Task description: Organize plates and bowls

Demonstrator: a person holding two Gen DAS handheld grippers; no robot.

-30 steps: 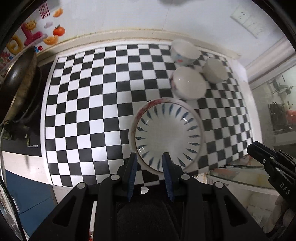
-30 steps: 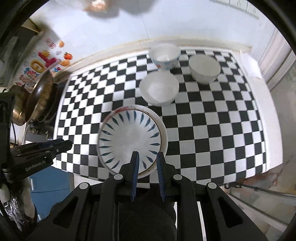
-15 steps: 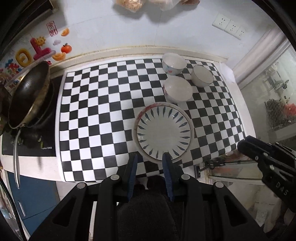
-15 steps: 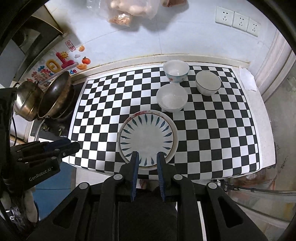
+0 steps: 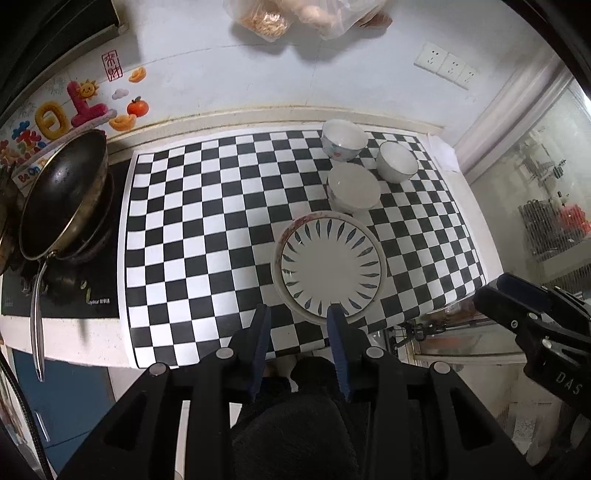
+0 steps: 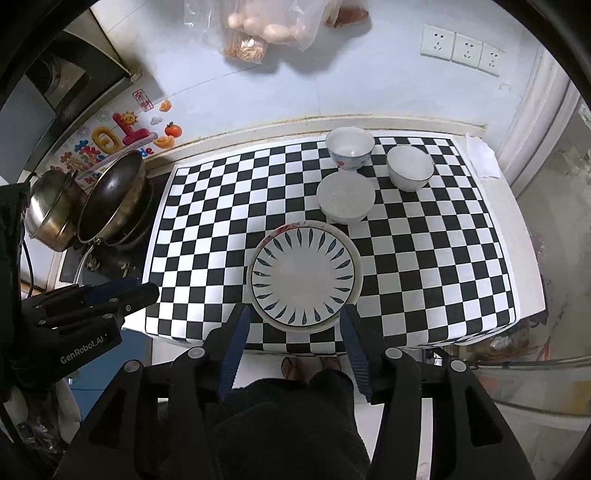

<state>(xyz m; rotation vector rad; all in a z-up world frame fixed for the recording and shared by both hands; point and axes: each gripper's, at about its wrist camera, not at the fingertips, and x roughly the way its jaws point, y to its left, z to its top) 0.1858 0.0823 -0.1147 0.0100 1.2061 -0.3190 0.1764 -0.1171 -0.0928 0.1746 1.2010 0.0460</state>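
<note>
Hovering high above the counter, both grippers look straight down on it and neither holds anything. The left gripper point(image 5: 298, 311) has its blue fingers parted a moderate way, its right fingertip overlapping the near rim of the plate stack point(image 5: 330, 266) in the view. The right gripper point(image 6: 295, 312) is spread wider, one finger to each side of that near rim, well above it.

The stack is a leaf-patterned plate lying on a larger white one with a red-marked edge, close to the front edge of the checkered mat point(image 5: 192, 236). Just behind it stands a plain white bowl point(image 5: 353, 187), possibly touching the stack, though the angle makes that hard to judge. Farther back, near the wall, sit a flower-painted bowl point(image 5: 344, 139) and, to its right, a dark-rimmed bowl point(image 5: 397, 161). The three bowls stand upright and close together.

Left of the dishes the mat lies bare, giving broad room up to the wok point(image 5: 61, 195) on the dark cooktop point(image 5: 55, 306). A steel pot point(image 6: 51, 206) leans beside the wok. On the pale wall are colourful stickers point(image 5: 66, 114), hanging plastic bags point(image 6: 266, 29) of food and wall sockets point(image 6: 461, 50).
</note>
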